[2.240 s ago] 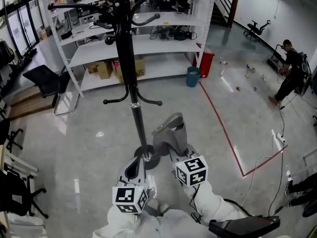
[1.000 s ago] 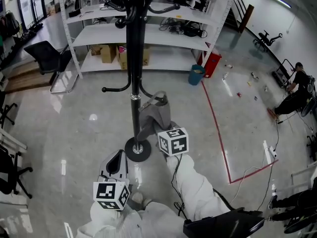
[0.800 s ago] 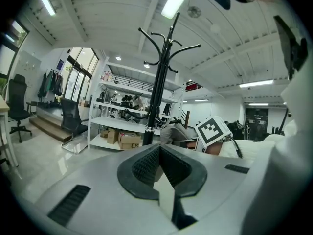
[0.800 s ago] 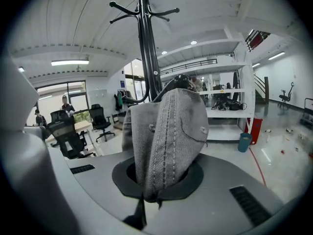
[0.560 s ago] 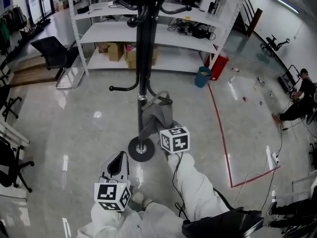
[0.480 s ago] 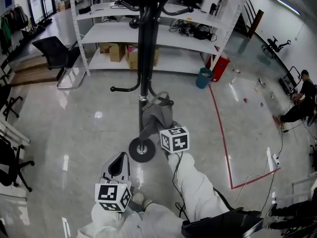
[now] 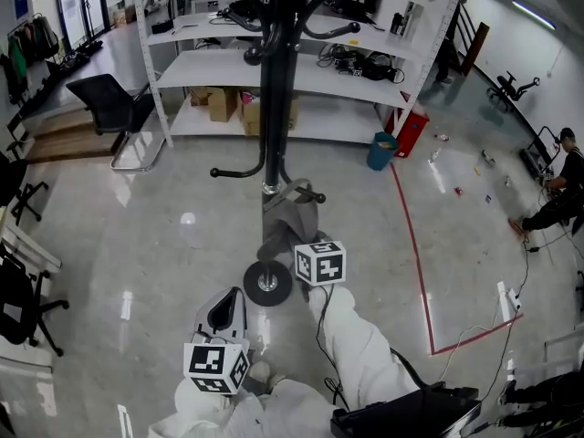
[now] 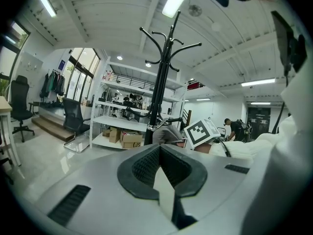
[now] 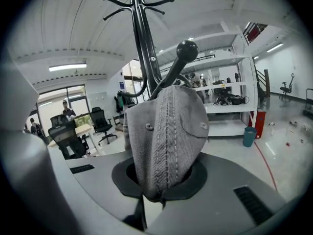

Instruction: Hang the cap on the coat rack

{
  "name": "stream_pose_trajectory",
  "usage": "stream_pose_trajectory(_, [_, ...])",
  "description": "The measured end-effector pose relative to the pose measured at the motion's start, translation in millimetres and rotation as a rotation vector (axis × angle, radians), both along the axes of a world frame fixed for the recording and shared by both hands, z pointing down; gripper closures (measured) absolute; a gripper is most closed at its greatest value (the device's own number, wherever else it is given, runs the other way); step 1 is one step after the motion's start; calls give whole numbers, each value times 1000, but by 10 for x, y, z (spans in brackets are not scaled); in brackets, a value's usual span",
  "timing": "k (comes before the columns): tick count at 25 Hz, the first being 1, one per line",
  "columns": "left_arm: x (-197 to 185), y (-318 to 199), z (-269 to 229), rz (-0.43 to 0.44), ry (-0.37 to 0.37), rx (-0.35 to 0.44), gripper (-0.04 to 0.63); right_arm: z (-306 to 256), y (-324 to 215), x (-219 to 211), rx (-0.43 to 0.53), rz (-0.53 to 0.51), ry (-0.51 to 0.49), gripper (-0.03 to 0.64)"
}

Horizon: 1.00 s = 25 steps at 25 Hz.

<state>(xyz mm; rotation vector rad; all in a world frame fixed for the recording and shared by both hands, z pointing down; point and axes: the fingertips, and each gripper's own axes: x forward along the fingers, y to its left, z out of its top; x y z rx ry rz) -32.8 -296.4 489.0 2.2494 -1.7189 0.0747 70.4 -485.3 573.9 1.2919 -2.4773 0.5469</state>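
Note:
The black coat rack [image 7: 275,108] stands on its round base [image 7: 267,283] in front of me. My right gripper [image 7: 294,243] is shut on the grey cap [image 7: 290,219] and holds it up against a lower hook [image 7: 308,192]. In the right gripper view the cap [image 9: 166,126] rises out of the jaws of that gripper [image 9: 155,196], and the hook's ball tip [image 9: 187,49] stands just above and behind its crown. The left gripper [image 7: 224,310] hangs low at the left, shut and with nothing in it. In its own view the left gripper [image 8: 159,156] points at the rack [image 8: 161,87].
White shelving [image 7: 301,71] with boxes and cables stands behind the rack. A black office chair [image 7: 114,108] is at the left, a blue bin [image 7: 383,151] and a red tape line [image 7: 415,245] at the right. A person [image 7: 561,185] stands far right.
The right gripper has carried the cap a little forward and down, up to the lower hook. The left gripper has stayed where it was. My head view has shifted slightly.

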Motion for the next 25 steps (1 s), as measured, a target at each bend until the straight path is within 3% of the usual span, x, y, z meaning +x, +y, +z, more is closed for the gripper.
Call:
stream_pose_trajectory(8, [59,46,11,9,3,-4,594,22,53,5,5,4,-15,594])
stream_pose_trajectory(12, [80,67,21,15,7,-6,594,70,91,43,0,24,-6,500])
stream_pose_trajectory(18, [113,76,13,29,8,-3,594,42,85,134,30,55,12,420])
stream_pose_trajectory(25, [192,80,26,54,15,-4,594,-45,75,326,70,101,51,393])
